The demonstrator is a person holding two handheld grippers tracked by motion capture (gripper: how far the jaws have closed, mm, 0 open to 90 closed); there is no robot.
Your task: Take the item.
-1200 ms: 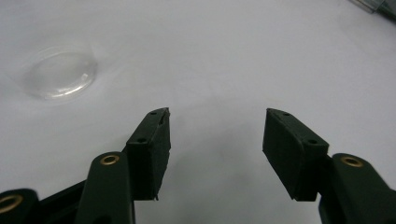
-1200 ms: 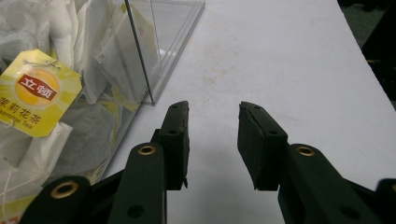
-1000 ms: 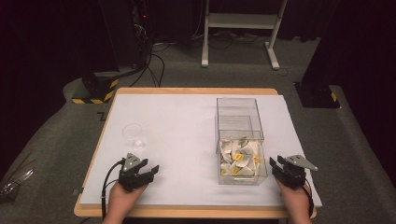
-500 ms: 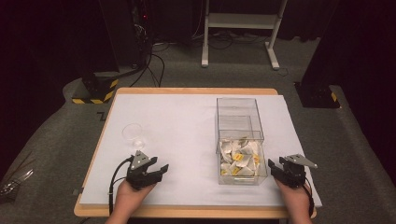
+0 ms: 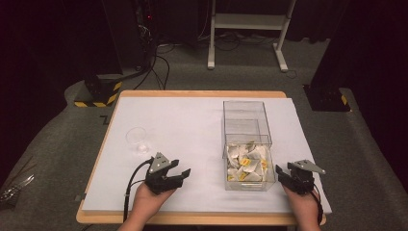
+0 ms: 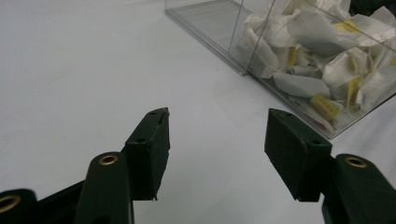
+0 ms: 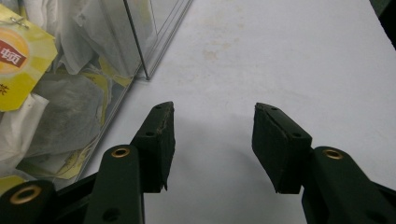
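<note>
Both jaws spread, empty: left gripper (image 5: 179, 174) should approach the clear box (image 5: 248, 144) squarely; right gripper (image 5: 285, 175) beside it.

Tea bags (image 5: 246, 162) in box (image 5: 245, 115), cup (image 5: 137, 138) well left.

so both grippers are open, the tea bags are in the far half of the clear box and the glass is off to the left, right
Not quite: the tea bags fill the near half of the clear box; its far half is empty, as the high view shows. The left gripper and right gripper are open, and the glass stands off to the left.
</note>
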